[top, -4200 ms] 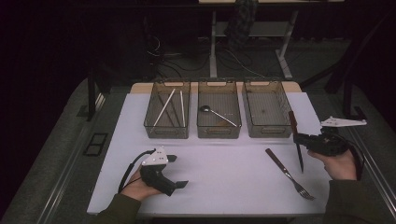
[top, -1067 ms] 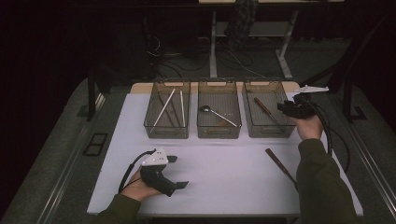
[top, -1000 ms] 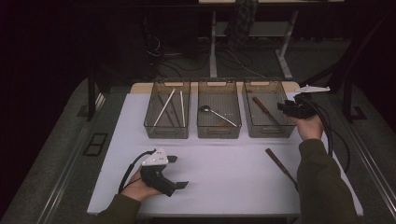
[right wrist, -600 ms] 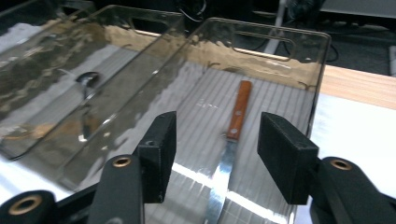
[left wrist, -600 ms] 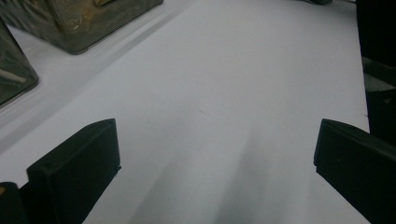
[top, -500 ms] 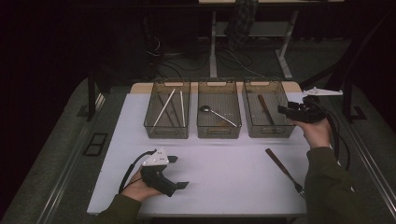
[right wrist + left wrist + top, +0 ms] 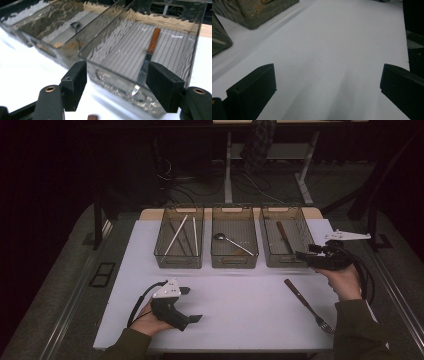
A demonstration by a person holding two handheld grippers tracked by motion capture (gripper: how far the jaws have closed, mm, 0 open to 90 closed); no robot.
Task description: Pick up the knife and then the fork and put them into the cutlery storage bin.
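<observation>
Knife (image 7: 147, 62) lies in bin (image 7: 172, 32), beyond the parted, empty fingers (image 7: 75, 82).

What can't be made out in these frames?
- High view: the fork, its tines partly behind the right sleeve.
- Right gripper view: the knife, its blade tip blurred through the tinted bin wall.
- High view: the spoon, too small and dim for detail.

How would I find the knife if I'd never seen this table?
Look at the three see-through bins lined up across the far side of the white table, and go to the right-hand bin. The knife lies alone inside it, wooden-handled; the neighbouring bins hold a spoon and chopsticks.
</observation>
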